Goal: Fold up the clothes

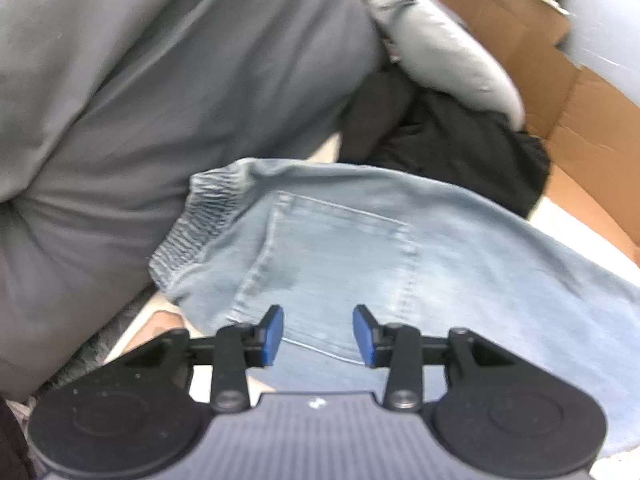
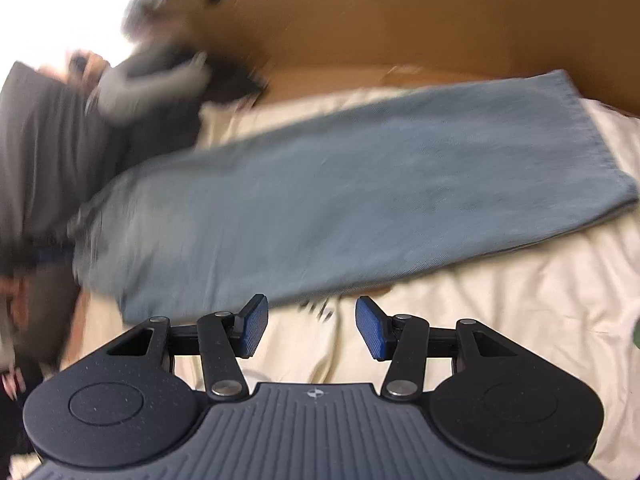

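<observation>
A pair of light blue denim jeans (image 2: 340, 196) lies flat on a cream cloth-covered surface (image 2: 500, 320), folded lengthwise so that only one leg's width shows; the hem end reaches toward the right in the right wrist view, close to a brown cardboard box (image 2: 400, 28) behind it. The waist end is smeared by motion blur in that view, so its edge is hard to make out. In the left wrist view the same jeans fill the lower middle, with a gathered elastic waistband (image 1: 192, 228) and a stitched back pocket (image 1: 336, 264) facing up, and the right part of the garment is cut off by the frame edge. The left gripper (image 1: 318, 336) hangs over the pocket with its blue-padded fingers (image 1: 274, 334) spread apart and nothing between them; whether they touch the denim cannot be told. The right gripper (image 2: 312, 326) is likewise spread and empty, just beside the near edge of the jeans, over bare cream cloth. A large grey cushion (image 1: 152, 92) stands to the left of the waistband, with a paler grey pillow (image 1: 444, 44) and a dark black garment (image 1: 452, 140) heaped beyond, partly hiding one another. A small patch of skin by the left gripper's base is too blurred to identify.
</observation>
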